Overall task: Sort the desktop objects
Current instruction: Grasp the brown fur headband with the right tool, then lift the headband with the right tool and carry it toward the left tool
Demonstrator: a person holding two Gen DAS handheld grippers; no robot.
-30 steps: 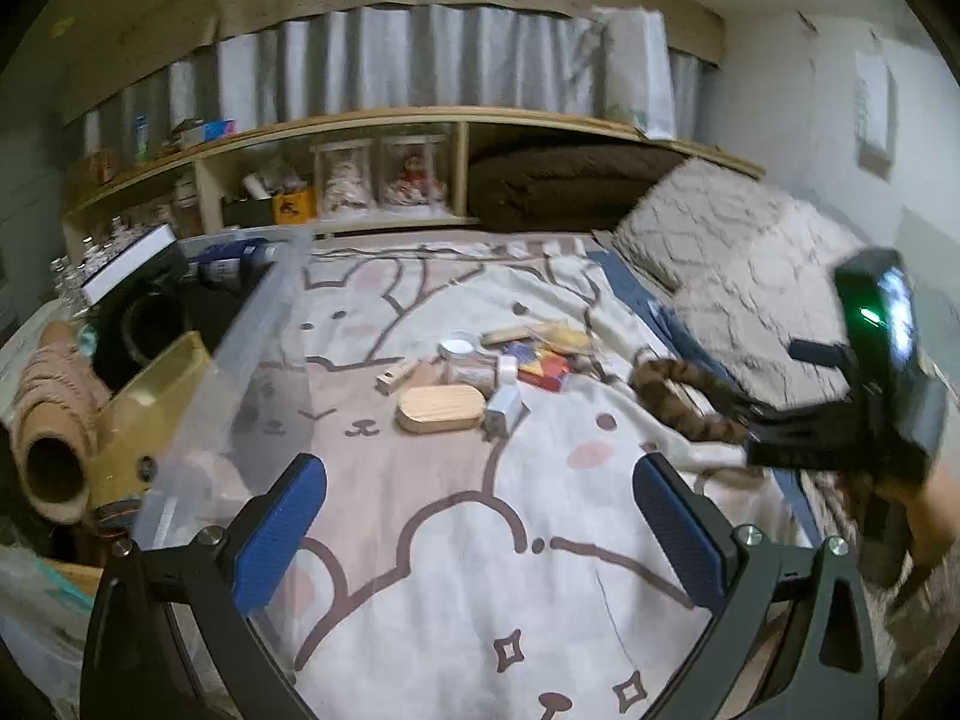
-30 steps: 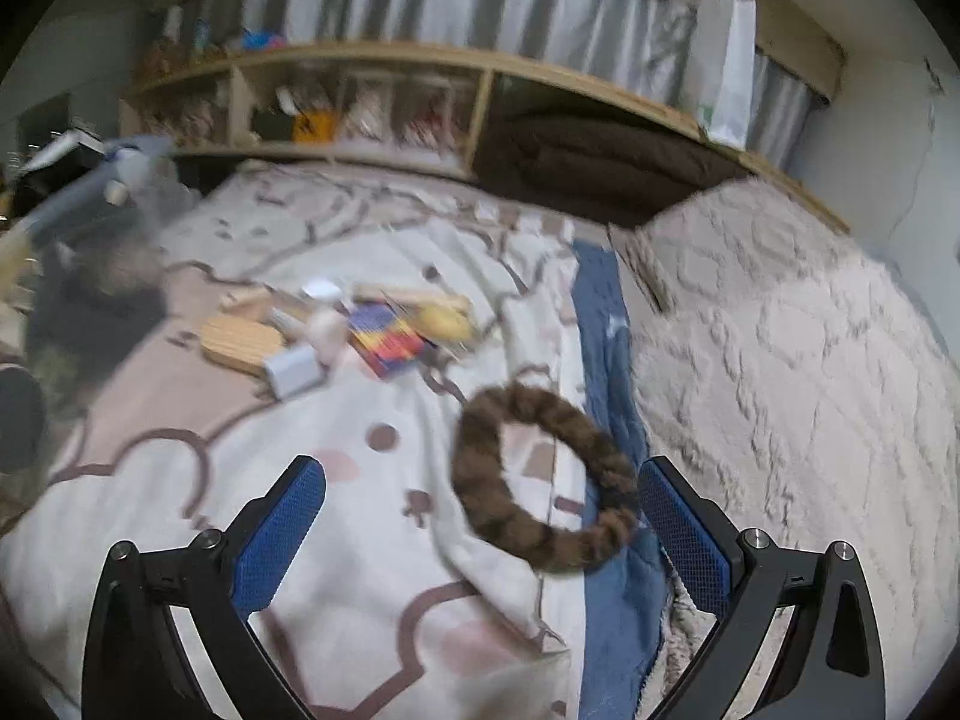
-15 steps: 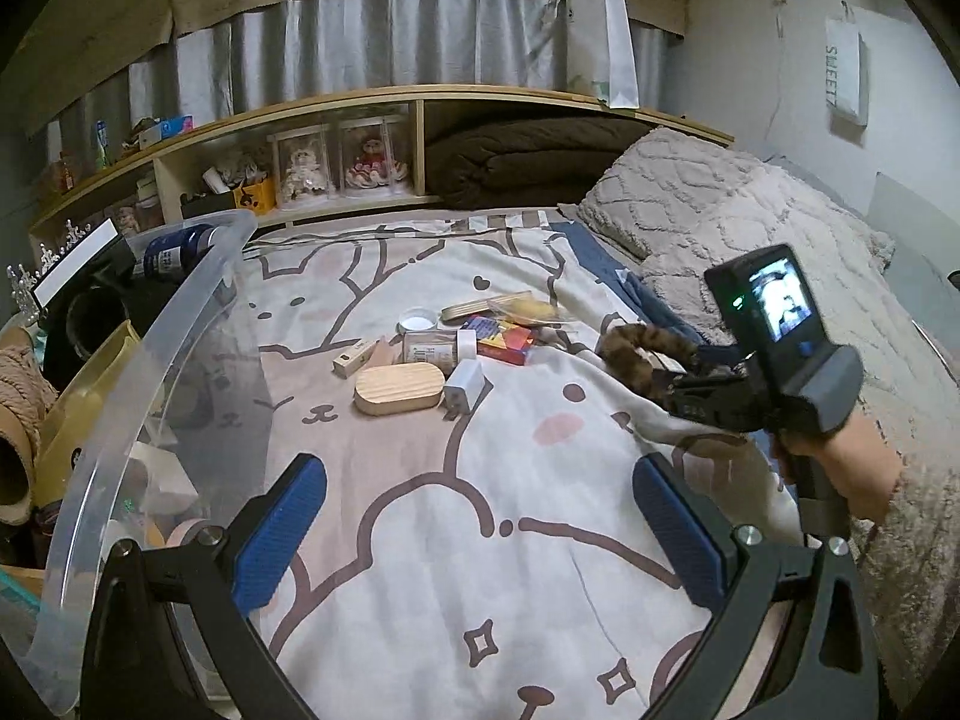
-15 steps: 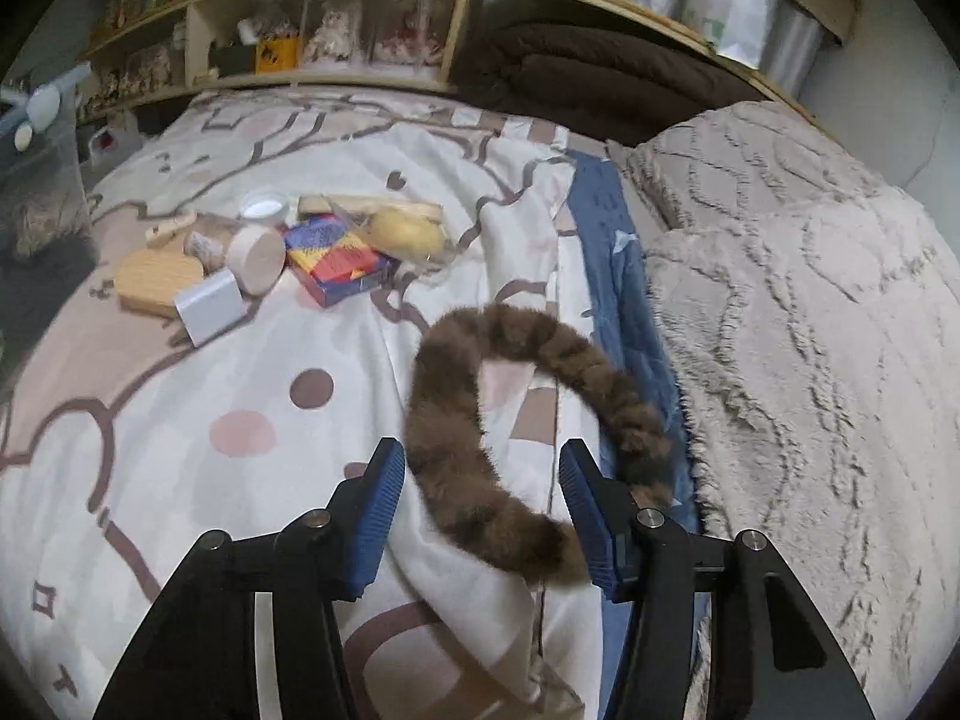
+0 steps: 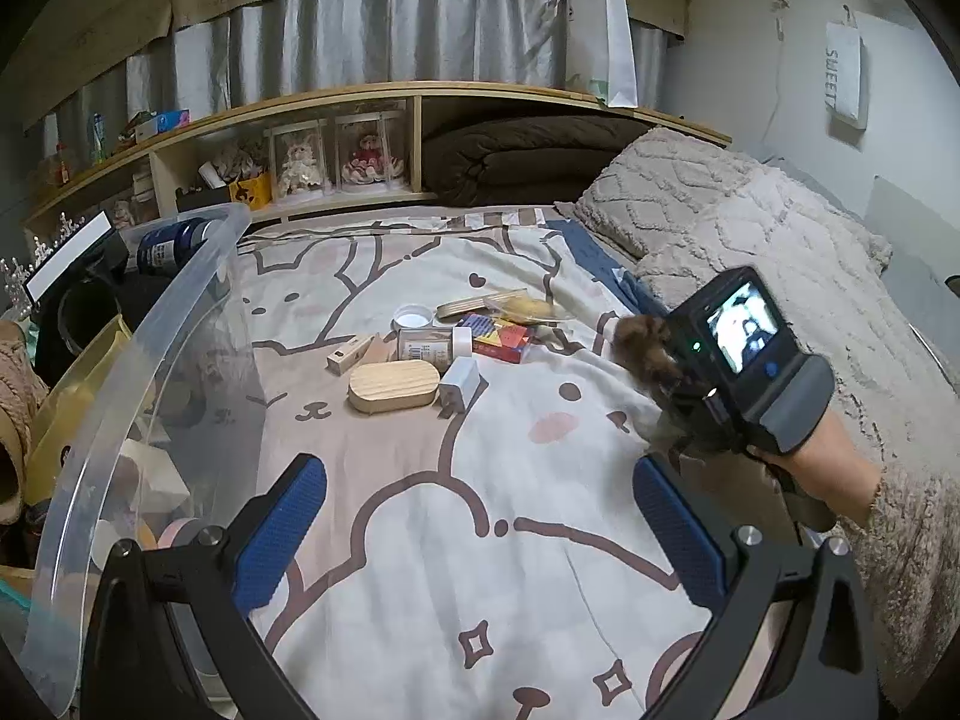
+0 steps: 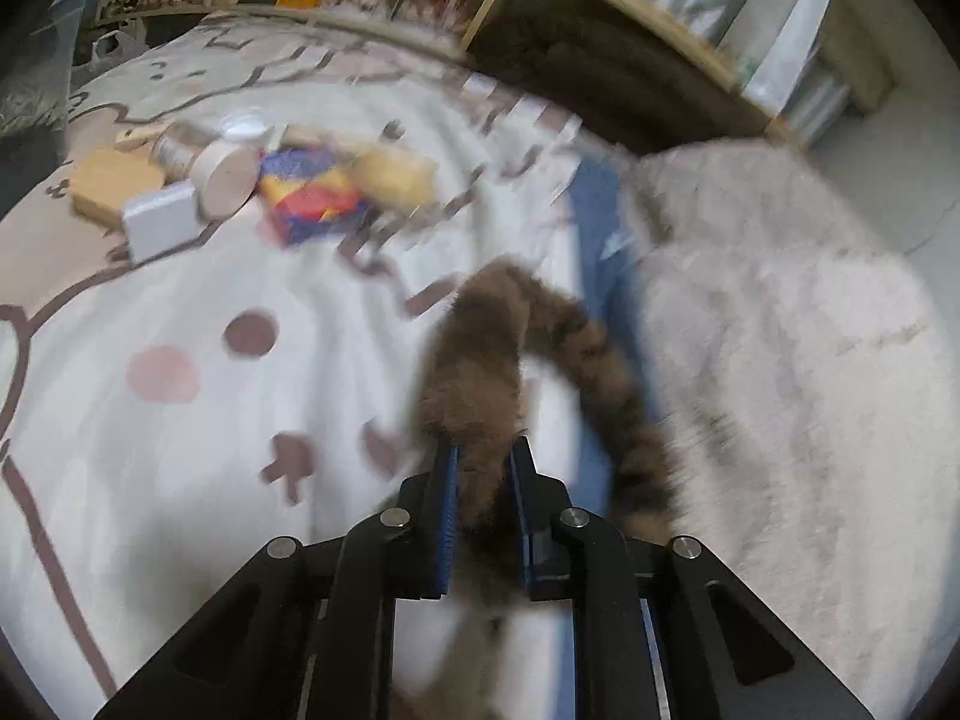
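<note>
Bedspread (image 6: 180, 420) — right tool (image 6: 483, 480) angled down, closing on furry band (image 6: 474, 372)

The room is a bedroom. A bed (image 5: 420, 570) fills most of the view, covered by a white and beige sheet with brown cartoon bear lines. On its right side lies a cream blanket (image 5: 780, 252) with a raised diamond pattern. Behind the bed a wooden shelf (image 5: 372, 93) runs along the wall; 2 clear cases with dolls (image 5: 333, 150) stand in it, and a folded brown quilt (image 5: 522, 156) is beside them. Above the shelf hangs a grey curtain (image 5: 390, 36). The wall (image 5: 738, 72) on the right is white. The light is dim.
</note>
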